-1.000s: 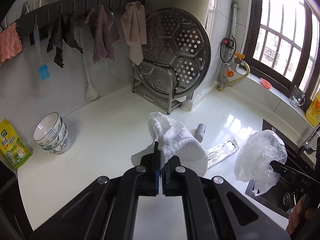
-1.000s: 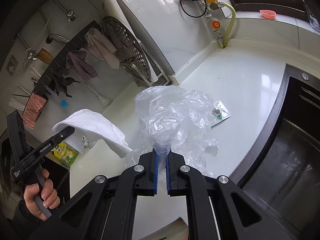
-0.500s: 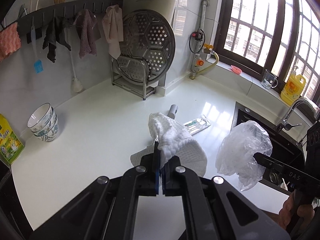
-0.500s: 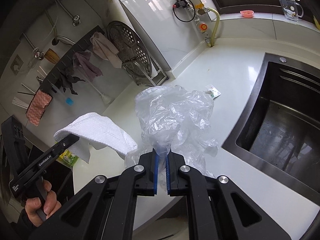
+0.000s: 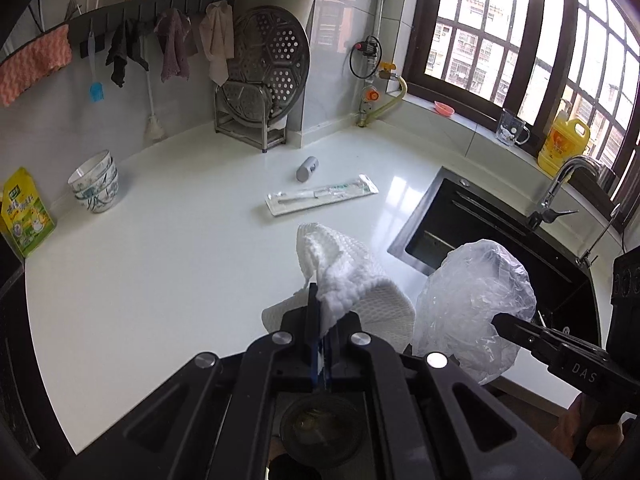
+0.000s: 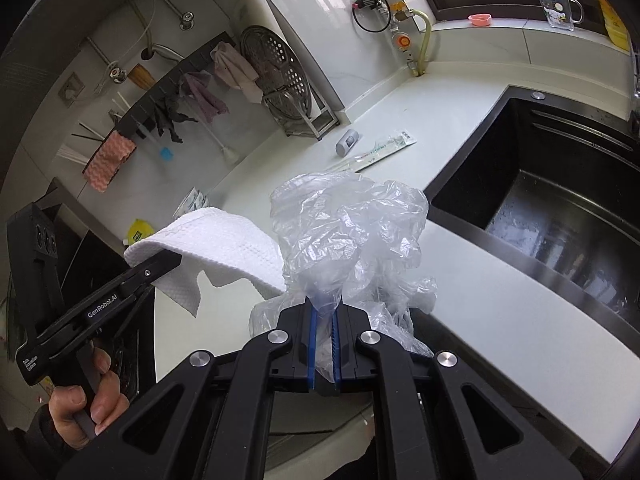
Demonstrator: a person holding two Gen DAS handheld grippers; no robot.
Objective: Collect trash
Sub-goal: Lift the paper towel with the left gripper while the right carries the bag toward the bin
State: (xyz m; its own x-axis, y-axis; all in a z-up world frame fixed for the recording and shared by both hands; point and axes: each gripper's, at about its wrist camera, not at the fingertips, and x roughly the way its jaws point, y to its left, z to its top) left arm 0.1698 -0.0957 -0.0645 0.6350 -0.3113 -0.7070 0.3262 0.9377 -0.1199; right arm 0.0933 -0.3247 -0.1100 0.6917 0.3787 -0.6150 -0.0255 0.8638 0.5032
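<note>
My left gripper (image 5: 322, 312) is shut on a white textured paper towel (image 5: 352, 280) that droops over its fingers, held off the front edge of the white counter (image 5: 160, 240). My right gripper (image 6: 323, 308) is shut on a crumpled clear plastic bag (image 6: 348, 224), held beside the towel (image 6: 224, 248). The bag (image 5: 476, 300) and right gripper (image 5: 500, 322) show at the right of the left wrist view; the left gripper (image 6: 172, 258) shows at the left of the right wrist view. A long clear wrapper (image 5: 320, 198) and a small grey cylinder (image 5: 306, 169) lie farther back on the counter.
A black sink (image 5: 500, 232) with a tap (image 5: 560, 184) sits to the right. Stacked bowls (image 5: 94, 186) and a yellow packet (image 5: 26, 212) stand at the left. A steel rack with perforated trays (image 5: 264, 80) stands at the back wall. A dark round opening (image 5: 320, 428) shows below the left gripper.
Both grippers have drawn back from the counter toward its front edge, each keeping its load. The wrapper and grey cylinder now lie much farther away, and more of the sink shows.
</note>
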